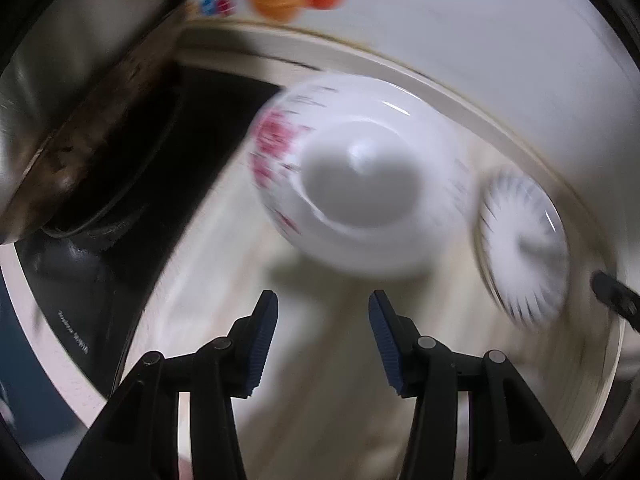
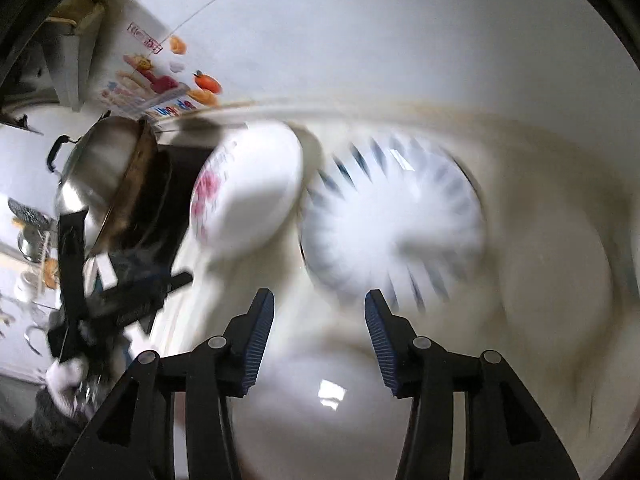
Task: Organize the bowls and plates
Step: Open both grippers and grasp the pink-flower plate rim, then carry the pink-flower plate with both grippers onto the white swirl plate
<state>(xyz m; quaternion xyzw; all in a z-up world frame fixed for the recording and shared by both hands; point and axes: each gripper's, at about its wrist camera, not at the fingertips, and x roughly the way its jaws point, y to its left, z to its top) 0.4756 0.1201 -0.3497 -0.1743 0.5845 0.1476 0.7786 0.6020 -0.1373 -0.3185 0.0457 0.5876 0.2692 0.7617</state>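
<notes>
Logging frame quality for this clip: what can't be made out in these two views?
- Left wrist: red pattern on the bowl is motion-smeared and unreadable.
- Left wrist: plate rim marks are blurred.
- Right wrist: white dish below the jaws is cut off; bowl or plate, cannot tell.
- Right wrist: wall stickers are too blurred to read.

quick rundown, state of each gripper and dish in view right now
left gripper: open, holding nothing
right gripper: open, holding nothing
white bowl with red flower print: on the pale counter, ungripped, blurred
white plate with dark radial stripes: on the counter beside the bowl, ungripped
plain white dish: below the right gripper, ungripped
steel pot: on the black stove
</notes>
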